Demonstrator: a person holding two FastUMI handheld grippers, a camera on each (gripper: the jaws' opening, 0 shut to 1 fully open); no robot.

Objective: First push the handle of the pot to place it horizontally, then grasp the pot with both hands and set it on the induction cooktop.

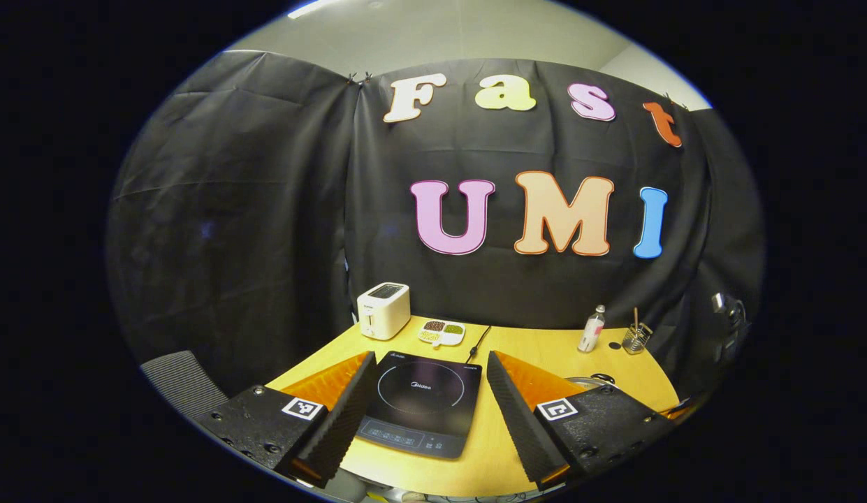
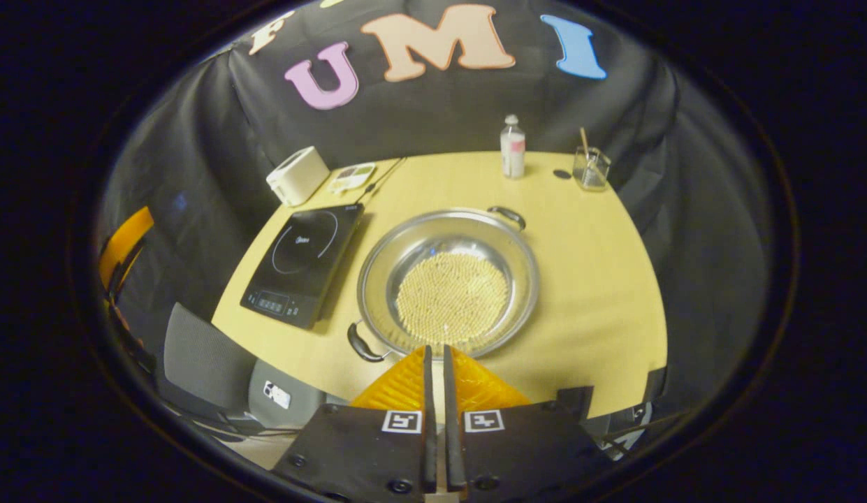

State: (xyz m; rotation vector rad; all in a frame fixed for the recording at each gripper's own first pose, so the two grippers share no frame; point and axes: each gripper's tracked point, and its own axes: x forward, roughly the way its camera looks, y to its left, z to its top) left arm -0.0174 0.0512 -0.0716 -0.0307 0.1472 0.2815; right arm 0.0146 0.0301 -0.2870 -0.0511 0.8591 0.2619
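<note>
A wide steel pot (image 2: 448,283) with a pale perforated bottom sits mid-table. Its two dark handles lie on a diagonal, one at the far right (image 2: 506,215), one at the near left (image 2: 363,346). The black induction cooktop (image 2: 304,264) lies just left of it. My right gripper (image 2: 435,348) is shut with nothing in it, its tips over the pot's near rim. My left gripper (image 1: 431,356) is open wide above the table's near edge, with the cooktop (image 1: 423,402) framed between its fingers. A sliver of the pot's rim (image 1: 588,381) peeks past its right finger.
Along the back of the wooden table (image 2: 601,279) stand a white toaster (image 2: 297,175), a divided dish (image 2: 353,177), a small bottle (image 2: 512,148) and a glass with a stick (image 2: 590,168). A grey chair (image 2: 202,356) stands off the table's near left corner.
</note>
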